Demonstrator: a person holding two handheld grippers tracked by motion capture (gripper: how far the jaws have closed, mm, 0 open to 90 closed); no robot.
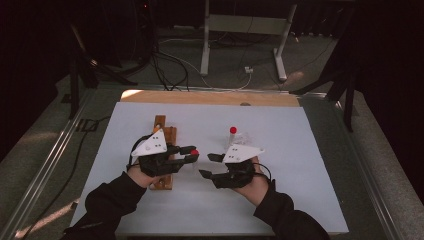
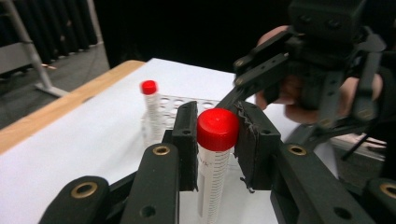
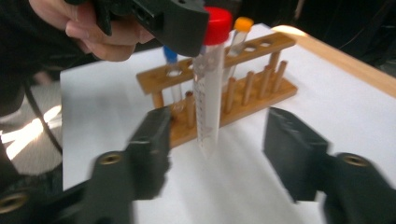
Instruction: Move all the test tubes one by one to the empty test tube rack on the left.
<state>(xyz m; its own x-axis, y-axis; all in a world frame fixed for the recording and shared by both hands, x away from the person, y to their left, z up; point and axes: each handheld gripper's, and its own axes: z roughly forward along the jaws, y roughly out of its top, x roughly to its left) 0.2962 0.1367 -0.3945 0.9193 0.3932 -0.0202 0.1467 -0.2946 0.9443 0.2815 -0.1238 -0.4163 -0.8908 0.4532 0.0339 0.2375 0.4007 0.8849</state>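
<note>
— What's in your left tool (image 1: 192,154)?

— A clear centrifuge tube (image 2: 212,179) with a red cap (image 2: 217,129). My jaws are clamped on it just under the cap, and it hangs upright above the white tabletop (image 1: 300,150), its pointed tip clear of the surface. I can read printed graduations along the wall, but I cannot tell whether anything is inside.

— And the wooden rack (image 3: 219,95)?

— It lies at the left of the tabletop, partly under my left hand (image 1: 139,175). It has a top bar with holes and a row of pegs along the base. A tube with a blue cap (image 3: 170,54) and one with an orange cap (image 3: 243,24) stand in the holes; the other holes I can see are vacant.

— Further right?

— My right tool (image 1: 210,165) faces the held tube with its jaws spread wide, gripping nothing. Beyond it stands a clear plastic rack (image 2: 187,103) holding one upright tube with a red cap (image 2: 149,87) at its corner.
</note>
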